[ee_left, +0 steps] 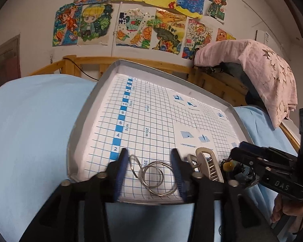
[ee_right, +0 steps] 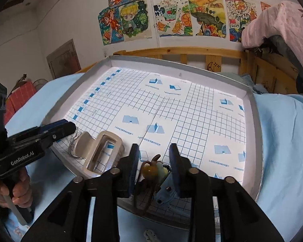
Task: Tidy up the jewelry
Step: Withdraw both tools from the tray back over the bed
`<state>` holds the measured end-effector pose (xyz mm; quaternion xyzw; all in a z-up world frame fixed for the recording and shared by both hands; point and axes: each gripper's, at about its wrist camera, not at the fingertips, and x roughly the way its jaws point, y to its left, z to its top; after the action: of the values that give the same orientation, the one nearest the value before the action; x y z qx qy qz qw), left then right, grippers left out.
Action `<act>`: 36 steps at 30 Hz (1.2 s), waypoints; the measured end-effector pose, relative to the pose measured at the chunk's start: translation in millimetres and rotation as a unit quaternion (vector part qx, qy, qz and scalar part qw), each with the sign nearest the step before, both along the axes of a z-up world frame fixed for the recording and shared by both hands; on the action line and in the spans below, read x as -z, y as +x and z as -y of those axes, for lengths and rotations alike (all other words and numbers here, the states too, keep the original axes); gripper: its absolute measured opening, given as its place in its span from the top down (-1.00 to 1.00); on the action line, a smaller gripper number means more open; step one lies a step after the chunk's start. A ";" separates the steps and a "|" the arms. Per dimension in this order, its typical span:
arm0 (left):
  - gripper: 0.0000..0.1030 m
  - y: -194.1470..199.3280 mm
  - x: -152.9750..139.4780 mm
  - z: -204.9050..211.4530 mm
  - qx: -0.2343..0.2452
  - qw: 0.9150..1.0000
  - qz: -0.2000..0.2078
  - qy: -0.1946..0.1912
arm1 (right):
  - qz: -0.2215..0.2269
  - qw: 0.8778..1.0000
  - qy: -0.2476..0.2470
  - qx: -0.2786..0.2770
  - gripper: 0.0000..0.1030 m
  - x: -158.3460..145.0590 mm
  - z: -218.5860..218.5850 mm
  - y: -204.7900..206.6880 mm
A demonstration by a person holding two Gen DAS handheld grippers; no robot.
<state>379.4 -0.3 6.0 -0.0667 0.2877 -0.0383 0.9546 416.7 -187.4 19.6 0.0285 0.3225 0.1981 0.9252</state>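
A shallow grey tray (ee_left: 103,76) lined with blue-grid paper lies on a light blue bed; it also shows in the right wrist view (ee_right: 252,109). My left gripper (ee_left: 150,157) is open, its fingers either side of linked silver rings (ee_left: 155,178) lying on the tray's near edge. A beige hair claw clip (ee_left: 207,166) lies just right of it, also seen in the right wrist view (ee_right: 99,153). My right gripper (ee_right: 154,151) is open around a beaded piece with an amber bead (ee_right: 150,170) and brown cord, resting on the tray.
A wooden bed rail (ee_right: 181,51) runs behind the tray. A pink blanket (ee_left: 272,68) hangs over the rail at the right. Children's drawings (ee_left: 135,26) cover the wall. Blue bedsheet (ee_left: 30,125) surrounds the tray.
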 end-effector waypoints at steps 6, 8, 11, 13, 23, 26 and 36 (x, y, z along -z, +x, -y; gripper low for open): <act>-0.53 -28.5 -10.2 -1.6 -0.020 0.999 0.033 -0.012 | 0.038 0.999 0.010 0.021 0.05 -12.9 18.9 -22.5; -0.76 -40.5 -13.1 -1.1 -0.028 0.999 0.038 -0.023 | 0.059 0.998 0.014 0.027 -0.11 -18.8 28.4 -34.5; -1.00 -65.4 -22.9 1.3 -0.043 0.996 0.070 -0.032 | 0.091 0.995 0.013 0.042 -0.30 -29.8 43.0 -57.0; -1.00 -82.1 -30.7 4.4 -0.042 0.995 0.090 -0.033 | 0.104 0.993 0.019 0.047 -0.62 -35.4 50.2 -68.9; -1.00 -167.8 -51.2 26.0 -0.041 0.989 0.136 -0.028 | 0.168 0.982 0.075 0.045 -0.93 -63.5 92.5 -161.2; -1.00 -193.3 -52.3 34.2 -0.040 0.988 0.148 -0.017 | 0.181 0.979 0.074 0.047 -0.95 -67.5 96.9 -188.8; -1.00 -259.5 -35.3 54.7 -0.037 0.989 0.144 -0.001 | 0.208 0.974 0.071 0.054 -0.95 -51.3 110.6 -265.4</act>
<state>119.9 -55.0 41.2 -0.0723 0.1441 -0.0128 0.9868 151.3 -298.0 70.9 0.0692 0.1057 0.1716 0.9770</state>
